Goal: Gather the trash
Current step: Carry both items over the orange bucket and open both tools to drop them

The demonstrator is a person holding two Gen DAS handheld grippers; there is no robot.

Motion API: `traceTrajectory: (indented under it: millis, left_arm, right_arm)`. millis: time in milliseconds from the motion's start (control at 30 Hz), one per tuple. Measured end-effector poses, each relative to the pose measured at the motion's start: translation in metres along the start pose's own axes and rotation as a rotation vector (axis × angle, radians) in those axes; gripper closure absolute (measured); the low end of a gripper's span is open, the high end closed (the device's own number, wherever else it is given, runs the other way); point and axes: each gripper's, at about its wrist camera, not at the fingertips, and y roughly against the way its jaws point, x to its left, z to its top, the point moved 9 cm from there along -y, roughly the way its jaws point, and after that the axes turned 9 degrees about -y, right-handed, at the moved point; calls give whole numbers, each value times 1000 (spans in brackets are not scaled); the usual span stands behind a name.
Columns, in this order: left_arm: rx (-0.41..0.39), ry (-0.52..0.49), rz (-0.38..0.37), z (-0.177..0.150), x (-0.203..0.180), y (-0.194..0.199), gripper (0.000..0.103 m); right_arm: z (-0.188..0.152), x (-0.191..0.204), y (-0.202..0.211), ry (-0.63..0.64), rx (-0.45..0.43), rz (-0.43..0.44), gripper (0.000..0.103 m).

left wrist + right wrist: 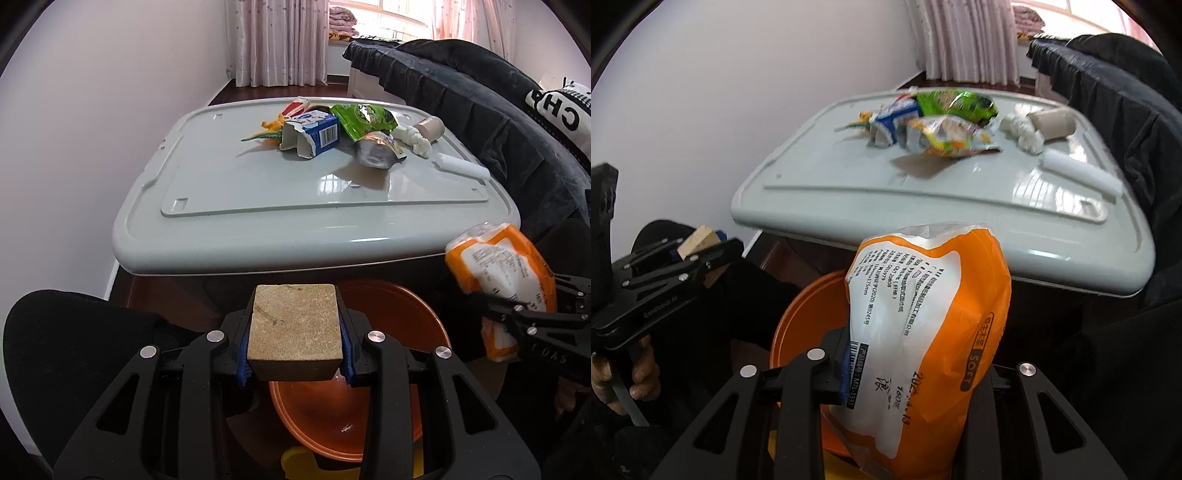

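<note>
My left gripper (295,354) is shut on a tan sponge block (295,325), held over an orange basin (354,417) on the floor. My right gripper (916,373) is shut on an orange and white tissue pack (923,332), also above the orange basin (798,317). The tissue pack (498,273) shows at the right of the left wrist view, and the left gripper (683,258) with the sponge block (698,240) at the left of the right wrist view. Beyond lies a grey bin lid (221,221) with a blue and white carton (317,134), a green wrapper (364,118), a silver pouch (376,151) and twisted white tissue (415,138).
A white foam stick (461,168) and a beige roll (430,127) lie at the lid's right side, a small toy dinosaur (267,133) at its back left. A dark coat (498,110) drapes to the right. A black chair back (74,350) stands lower left. A white wall is left.
</note>
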Motion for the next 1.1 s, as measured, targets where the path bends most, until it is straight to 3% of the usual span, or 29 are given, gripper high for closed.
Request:
traceTrajectory:
  millis: [267,767,900,967,1100]
  left_arm:
    - [9,-28,-23,0,-10,-6,69]
    - [56,-122,-114,-9,-43,-24,69]
    - [80,-104,-125,-13,-40,-29,66]
    - [80,-93,-118,-12,-38,-29,58]
    - [59,-63,-118,-8,-32,-24,55]
  right_arm:
    - [-18,4,-24,-2,106,16,75]
    - [-24,-4,-32,-14,133,-3,71]
    - [-23,-5,-32,-13,130,-13,44]
    - [-23,-5,-31,-16,123,-6,44]
    - [-22,-7,-29,-28,109,1,41]
